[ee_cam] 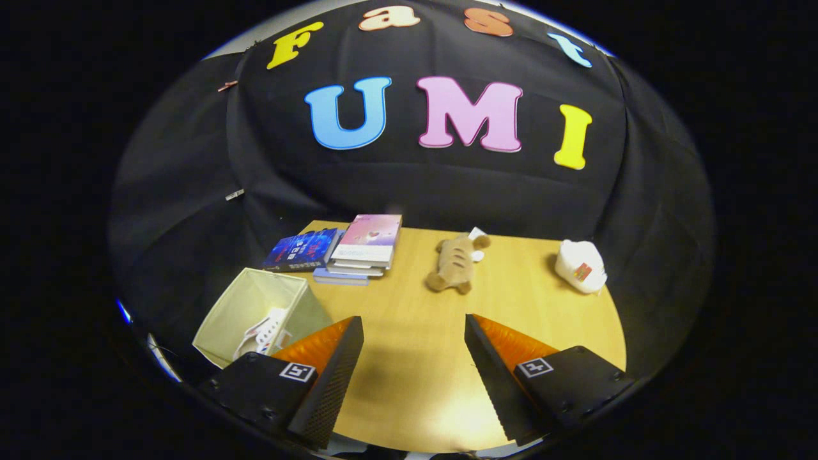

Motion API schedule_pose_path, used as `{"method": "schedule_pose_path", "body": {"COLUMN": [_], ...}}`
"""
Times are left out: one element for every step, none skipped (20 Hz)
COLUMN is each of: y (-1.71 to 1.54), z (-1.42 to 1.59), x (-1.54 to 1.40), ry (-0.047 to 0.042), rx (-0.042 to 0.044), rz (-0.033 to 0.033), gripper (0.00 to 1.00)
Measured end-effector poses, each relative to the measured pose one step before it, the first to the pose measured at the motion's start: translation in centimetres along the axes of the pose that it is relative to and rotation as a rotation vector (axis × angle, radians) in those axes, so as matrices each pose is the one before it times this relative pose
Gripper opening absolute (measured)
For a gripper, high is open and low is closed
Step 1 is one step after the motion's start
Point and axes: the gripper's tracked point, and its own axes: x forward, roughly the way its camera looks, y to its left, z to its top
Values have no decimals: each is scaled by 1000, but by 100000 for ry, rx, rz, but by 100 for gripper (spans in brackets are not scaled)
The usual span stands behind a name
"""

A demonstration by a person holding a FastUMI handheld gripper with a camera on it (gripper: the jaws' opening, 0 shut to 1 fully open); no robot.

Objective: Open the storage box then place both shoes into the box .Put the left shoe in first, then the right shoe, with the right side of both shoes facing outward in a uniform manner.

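Jaws spread wide, gripping nothing, over bare counter [409, 332]; open storage box [255, 306] at lower left holds one shoe [265, 332].

Wooden table [409, 358] bears stacked books [358, 250], a brown plush toy [455, 263] and a white bundle [580, 266], well apart.

Smooth wood-look table [409, 358], plush toy [455, 263]

Book [302, 250] covers and white pack [580, 266] carry print; none legible
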Motion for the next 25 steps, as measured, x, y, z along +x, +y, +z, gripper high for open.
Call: {"method": "schedule_pose_path", "body": {"y": [-1461, -1517, -1299, -1178, -1778, -1094, -993, -832, -715, -711, -541, -388, -250, -146, -25, 258, -26, -44, -236, -176, -97, -84, -214, -109, -17], "z": [644, 646, 530, 595, 367, 571, 407, 436, 222, 289, 155, 118, -83, -106, -172, -161, -479, -269, -258, -276, -263, 15, -65, -112, -134], "x": [-910, -790, -822, -788, -698, -779, -692, -618, -532, -415, -384, -345, -355, -337, -241, -299, -96, 67, -17, 86, -63, -60, 43, -123, -113], "ry": [-3570, -3246, -2766, -2768, -3355, -2830, -2526, -2507, -2058, -2258, -1877, -1456, -1359, -1057, -811, 298, 543, 515, 316, 586, 537, -372, -249, 34, -119], "rx": [-1999, -1551, -715, -172, -61, -385, -288, -263, -424, -924, -1512, -1606, -1760, -1219, -440, 770, 1085, 347, -129, -114, 270, 318, -150, -418, -98], "rz": [-699, -946, -778, -422, -367, -512, -500, -152, -348, -308, -162, 254, 571, 910, 1353, 1832, 1708, 1308, 1220, 1228, 1356, 1330, 1220, 1289, 1540], "gripper": [98, 98, 98, 98, 98, 98, 98, 98, 98, 98, 98, 97, 97, 95, 94, 96, 97, 97, 97, 97, 97, 97, 97, 97, 97]}}
